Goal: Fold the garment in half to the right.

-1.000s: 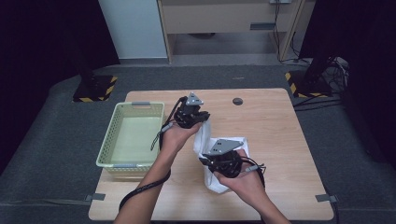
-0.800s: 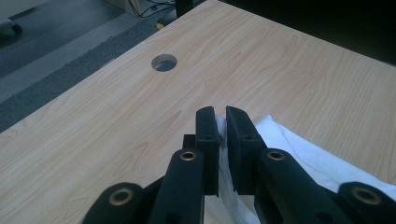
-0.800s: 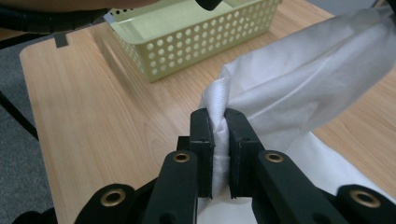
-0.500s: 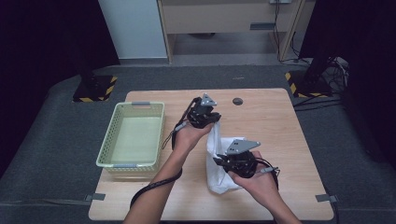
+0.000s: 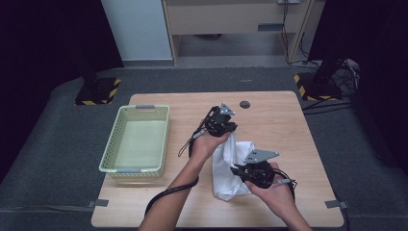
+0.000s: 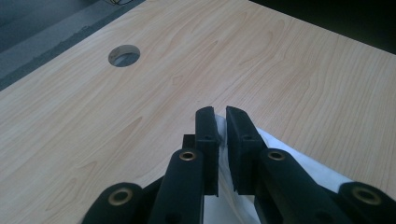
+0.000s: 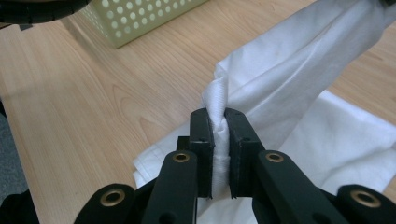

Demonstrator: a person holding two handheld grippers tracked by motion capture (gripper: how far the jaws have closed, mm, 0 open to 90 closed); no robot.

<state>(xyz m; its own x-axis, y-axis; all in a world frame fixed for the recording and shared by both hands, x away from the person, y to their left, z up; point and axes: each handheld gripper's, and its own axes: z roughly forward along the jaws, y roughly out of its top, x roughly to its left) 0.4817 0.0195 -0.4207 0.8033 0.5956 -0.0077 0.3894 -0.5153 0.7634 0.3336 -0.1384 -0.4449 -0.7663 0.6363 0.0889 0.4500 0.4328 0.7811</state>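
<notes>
right gripper view shows the right gripper jaws clamped on a bunched fold of the white cloth; the left gripper pinches another edge above the table. a thin fold may slip out if the hands pull apart.

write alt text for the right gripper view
The right tongs pinch a bunched fold of white cloth, which stretches up to the right and also lies on the wooden table. A pale green perforated basket sits at the top left.
</notes>
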